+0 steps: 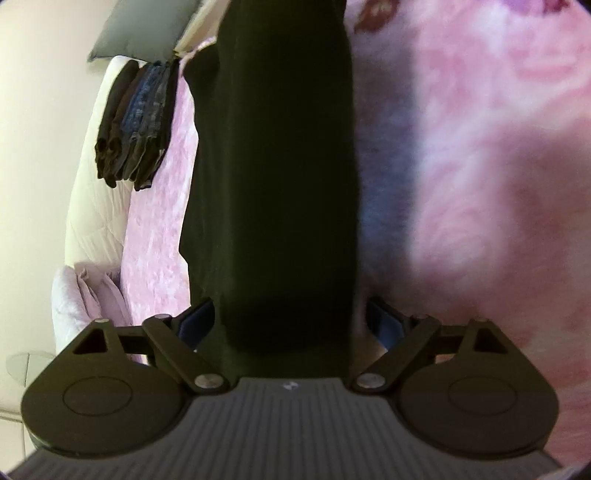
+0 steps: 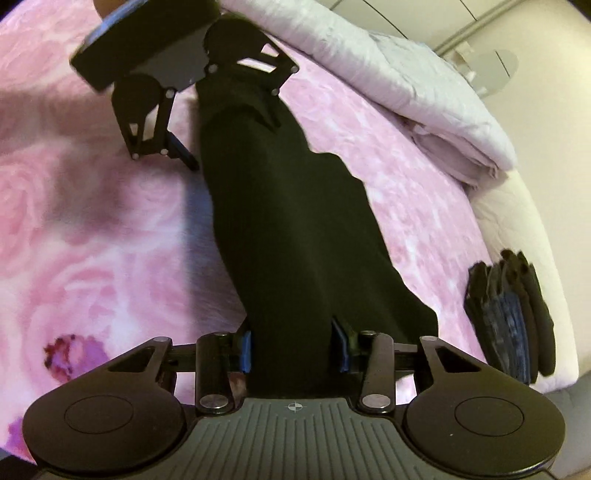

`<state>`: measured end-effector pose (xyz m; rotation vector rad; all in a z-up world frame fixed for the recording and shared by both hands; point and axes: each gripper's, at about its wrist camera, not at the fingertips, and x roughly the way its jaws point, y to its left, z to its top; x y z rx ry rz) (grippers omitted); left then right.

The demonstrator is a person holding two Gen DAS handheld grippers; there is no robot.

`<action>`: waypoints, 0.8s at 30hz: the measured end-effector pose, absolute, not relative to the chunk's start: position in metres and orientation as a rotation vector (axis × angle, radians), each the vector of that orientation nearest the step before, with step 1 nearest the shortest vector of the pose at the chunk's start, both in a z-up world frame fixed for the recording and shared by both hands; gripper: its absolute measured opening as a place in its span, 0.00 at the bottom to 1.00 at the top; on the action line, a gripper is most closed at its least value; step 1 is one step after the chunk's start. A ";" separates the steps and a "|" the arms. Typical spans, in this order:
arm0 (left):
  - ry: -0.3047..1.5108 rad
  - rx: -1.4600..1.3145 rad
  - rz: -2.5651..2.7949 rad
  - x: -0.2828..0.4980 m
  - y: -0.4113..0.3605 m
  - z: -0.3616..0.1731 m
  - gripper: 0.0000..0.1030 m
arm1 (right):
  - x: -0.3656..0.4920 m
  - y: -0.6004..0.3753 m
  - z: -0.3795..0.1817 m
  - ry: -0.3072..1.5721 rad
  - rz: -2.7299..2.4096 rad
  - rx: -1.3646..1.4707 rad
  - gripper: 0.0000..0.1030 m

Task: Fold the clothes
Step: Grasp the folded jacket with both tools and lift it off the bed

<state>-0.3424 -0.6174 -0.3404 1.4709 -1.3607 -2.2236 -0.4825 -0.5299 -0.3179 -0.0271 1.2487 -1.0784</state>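
Note:
A long black garment [image 2: 291, 229] lies folded into a narrow strip on the pink floral bedspread [image 2: 110, 240], stretched between my two grippers. In the right wrist view my right gripper [image 2: 293, 347] has its jaws apart with one end of the strip between the blue pads. My left gripper [image 2: 229, 122] shows at the far end, jaws spread around the other end. In the left wrist view the black garment [image 1: 280, 184] runs out from between the wide-open fingers of my left gripper [image 1: 291, 317].
A stack of folded dark and denim clothes [image 2: 509, 317] lies at the bed's edge; it also shows in the left wrist view [image 1: 136, 122]. A folded pale lilac quilt [image 2: 417, 99] lies along the bed's side. A grey pillow [image 1: 144, 29] is beyond the stack.

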 end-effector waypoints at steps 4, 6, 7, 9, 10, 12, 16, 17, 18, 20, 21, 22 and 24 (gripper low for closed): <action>-1.255 1.528 -2.300 -0.346 -0.631 -0.331 0.54 | -0.475 -0.523 -0.328 1.257 -1.086 0.029 0.55; -1.215 1.537 -2.336 -0.343 -0.636 -0.325 0.52 | -0.465 -0.517 -0.329 1.204 -1.119 0.074 0.67; -1.193 1.542 -2.352 -0.342 -0.638 -0.322 0.52 | -0.457 -0.512 -0.333 1.191 -1.137 0.065 0.76; -1.164 1.554 -2.374 -0.342 -0.642 -0.319 0.52 | -0.443 -0.511 -0.348 1.234 -1.142 -0.021 0.82; -1.151 1.558 -2.383 -0.342 -0.644 -0.318 0.52 | -0.441 -0.515 -0.360 1.279 -1.140 -0.073 0.82; -1.158 1.564 -2.378 -0.344 -0.644 -0.318 0.54 | -0.440 -0.525 -0.385 1.373 -1.133 -0.179 0.82; -1.132 1.612 -2.361 -0.349 -0.641 -0.308 0.51 | -0.471 -0.546 -0.386 1.378 -1.128 -0.222 0.71; -1.111 1.632 -2.358 -0.352 -0.640 -0.303 0.43 | -0.480 -0.551 -0.381 1.371 -1.099 -0.206 0.67; -1.089 1.652 -2.354 -0.354 -0.640 -0.298 0.38 | -0.485 -0.554 -0.372 1.368 -1.068 -0.187 0.61; -1.046 1.692 -2.346 -0.358 -0.639 -0.287 0.34 | -0.493 -0.561 -0.353 1.366 -1.008 -0.151 0.42; -1.024 1.712 -2.342 -0.361 -0.639 -0.281 0.32 | -0.497 -0.564 -0.343 1.364 -0.978 -0.133 0.40; -1.003 1.724 -2.345 -0.363 -0.638 -0.271 0.32 | -0.500 -0.566 -0.332 1.364 -0.964 -0.123 0.36; -0.960 1.745 -2.351 -0.366 -0.636 -0.248 0.30 | -0.509 -0.573 -0.303 1.367 -0.943 -0.103 0.35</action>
